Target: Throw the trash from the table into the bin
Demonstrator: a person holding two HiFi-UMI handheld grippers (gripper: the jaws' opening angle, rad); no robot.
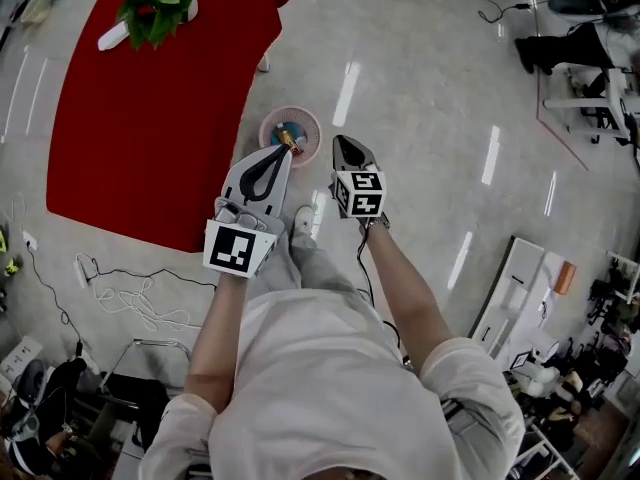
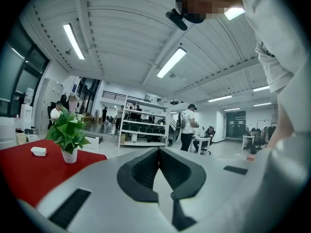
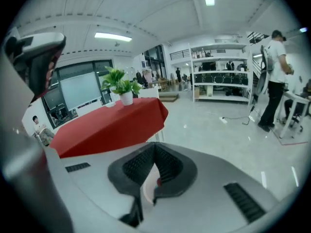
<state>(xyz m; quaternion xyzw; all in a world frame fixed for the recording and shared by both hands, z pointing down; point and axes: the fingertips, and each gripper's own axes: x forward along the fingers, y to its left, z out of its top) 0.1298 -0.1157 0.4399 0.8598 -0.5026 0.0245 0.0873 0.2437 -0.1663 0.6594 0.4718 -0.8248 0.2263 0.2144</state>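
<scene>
Bin [image 1: 302, 118] round, pale pink rim, on glossy grey floor [image 1: 420, 88] just off counter corner; small colourful trash [image 1: 284, 131] inside, kind unclear. Left hand-held gripper [image 1: 283, 149], grey shell, ribbed black pads, tip over bin's near rim, jaws pressed together, nothing between. Right hand-held gripper [image 1: 342, 140] just beside bin on its right, jaws closed tight too, empty. Both bare forearms stretched forward, side by side. Counter [image 1: 130, 138] under smooth red cloth; leafy potted plant [image 1: 158, 3] and small white object [image 1: 112, 36] at far end
</scene>
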